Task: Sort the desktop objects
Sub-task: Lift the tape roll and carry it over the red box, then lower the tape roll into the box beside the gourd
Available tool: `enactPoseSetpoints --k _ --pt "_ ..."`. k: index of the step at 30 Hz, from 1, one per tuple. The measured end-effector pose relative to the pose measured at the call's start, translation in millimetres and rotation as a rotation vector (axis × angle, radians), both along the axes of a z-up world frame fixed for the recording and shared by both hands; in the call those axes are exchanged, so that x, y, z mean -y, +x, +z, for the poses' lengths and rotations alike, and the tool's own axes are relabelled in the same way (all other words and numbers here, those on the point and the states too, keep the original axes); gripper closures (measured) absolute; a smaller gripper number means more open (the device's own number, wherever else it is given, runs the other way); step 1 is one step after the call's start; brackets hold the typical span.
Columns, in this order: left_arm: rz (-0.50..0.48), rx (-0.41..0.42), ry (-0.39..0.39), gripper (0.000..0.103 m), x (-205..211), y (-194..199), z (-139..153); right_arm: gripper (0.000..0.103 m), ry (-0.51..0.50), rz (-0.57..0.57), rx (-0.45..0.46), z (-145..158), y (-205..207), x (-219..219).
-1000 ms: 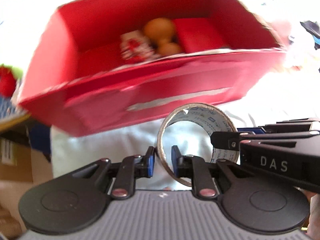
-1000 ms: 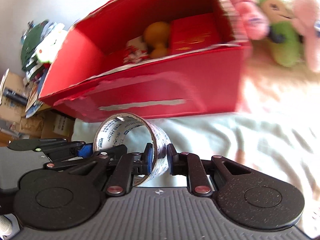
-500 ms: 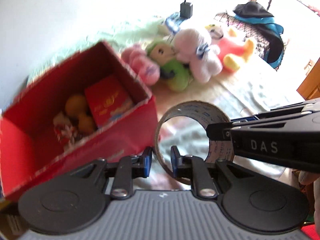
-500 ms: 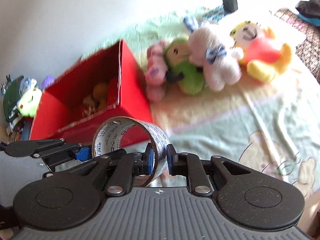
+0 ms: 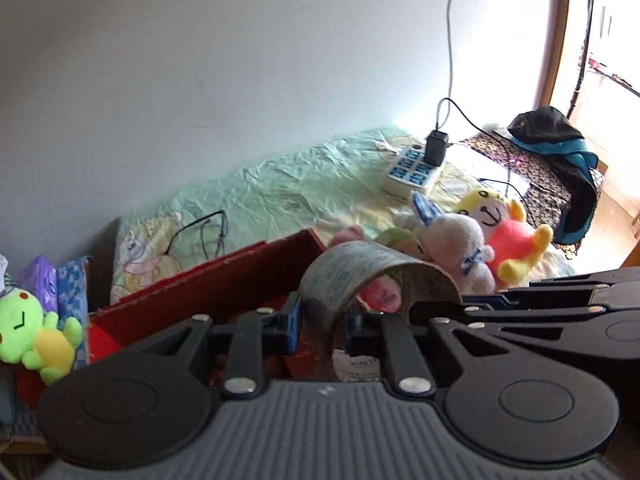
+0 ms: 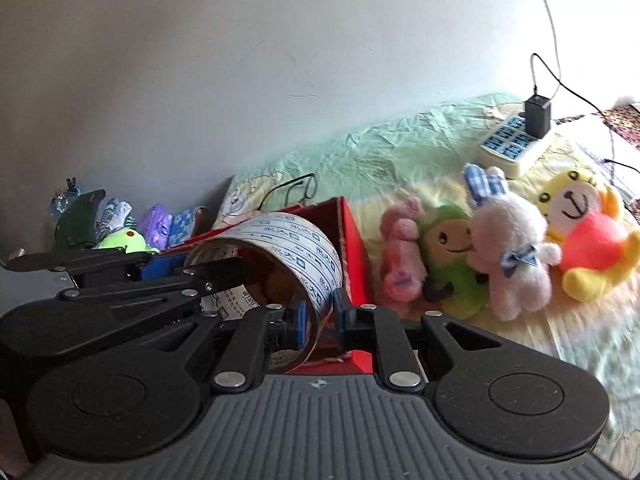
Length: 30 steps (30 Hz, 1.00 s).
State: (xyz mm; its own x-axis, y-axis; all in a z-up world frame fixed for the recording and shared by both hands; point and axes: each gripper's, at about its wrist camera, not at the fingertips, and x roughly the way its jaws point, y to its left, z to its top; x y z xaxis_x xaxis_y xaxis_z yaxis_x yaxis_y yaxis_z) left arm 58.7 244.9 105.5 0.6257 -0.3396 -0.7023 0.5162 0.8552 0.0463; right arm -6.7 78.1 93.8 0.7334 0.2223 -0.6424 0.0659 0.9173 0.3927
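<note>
Tape: we find the printed white roll of packing tape (image 6: 298, 248) held up in front of the open red cardboard box (image 6: 352, 248).
Left gripper (image 5: 320, 326): clamped on the roll's wall.
Right gripper (image 6: 318, 320): likewise clamped on the opposite wall.
Surroundings: we note plush toys (image 6: 508, 256) beside the box on the pale green sheet (image 6: 400, 152).

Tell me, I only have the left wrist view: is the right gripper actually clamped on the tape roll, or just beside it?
Observer: Clamped. In the right wrist view the right gripper pinches the tape roll by its wall, one finger inside and one outside.
Operator: And the pink thing I see through the roll?
Observer: Most likely the pink plush, which lies between the red box and a green plush.
</note>
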Motion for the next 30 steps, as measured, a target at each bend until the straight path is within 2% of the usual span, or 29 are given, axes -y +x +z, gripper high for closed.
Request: enactPoseSetpoints --k 5,10,17,26,29,30 --pt "0.094 -0.058 -0.006 0.088 -48 41 -10 0.088 0.021 0.077 -0.024 -5 51 -29" --pt "0.186 -0.136 0.011 0.088 -86 68 -39 0.088 0.024 0.146 -0.089 -30 90 -65" --pt "0.280 -0.237 0.027 0.088 -118 93 -84 0.087 0.010 0.246 -0.191 -64 130 -100" --pt "0.336 -0.245 0.096 0.086 -141 109 -107 0.089 0.053 0.321 -0.304 -93 165 -130" --pt "0.335 -0.239 0.102 0.074 -144 112 -109 0.088 0.043 0.324 -0.348 -104 174 -135" --pt "0.335 -0.237 0.105 0.074 -144 113 -110 0.089 0.035 0.328 -0.359 -108 177 -137"
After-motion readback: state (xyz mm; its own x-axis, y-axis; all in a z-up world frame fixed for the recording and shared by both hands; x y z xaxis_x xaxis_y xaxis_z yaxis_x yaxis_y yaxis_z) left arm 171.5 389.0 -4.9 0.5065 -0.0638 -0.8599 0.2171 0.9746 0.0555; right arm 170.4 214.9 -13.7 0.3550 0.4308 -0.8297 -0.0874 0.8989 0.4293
